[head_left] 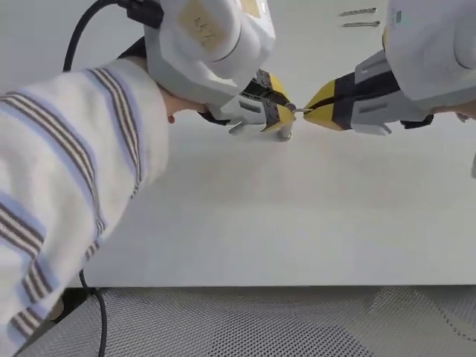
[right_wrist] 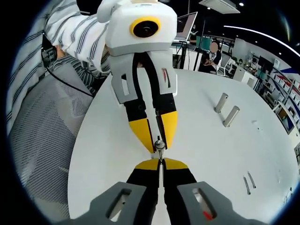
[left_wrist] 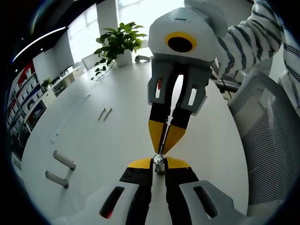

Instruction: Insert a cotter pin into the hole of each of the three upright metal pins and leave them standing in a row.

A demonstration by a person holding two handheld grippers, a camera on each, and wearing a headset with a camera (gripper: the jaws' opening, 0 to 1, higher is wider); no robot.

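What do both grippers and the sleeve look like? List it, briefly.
The left gripper and right gripper both have white moulded bodies and black jaws with yellow wedge-shaped ends. A black cable runs from the left one. The sleeve is white with brown and pale blue stripes.

Shiny metal pin [left_wrist: 158, 161]; smooth matt table [head_left: 297, 223]; mesh chair [head_left: 260, 320].

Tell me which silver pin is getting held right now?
The metal pin clamped in the left gripper, meeting the right gripper and its cotter pin. The other two pins sit apart on the table, untouched.
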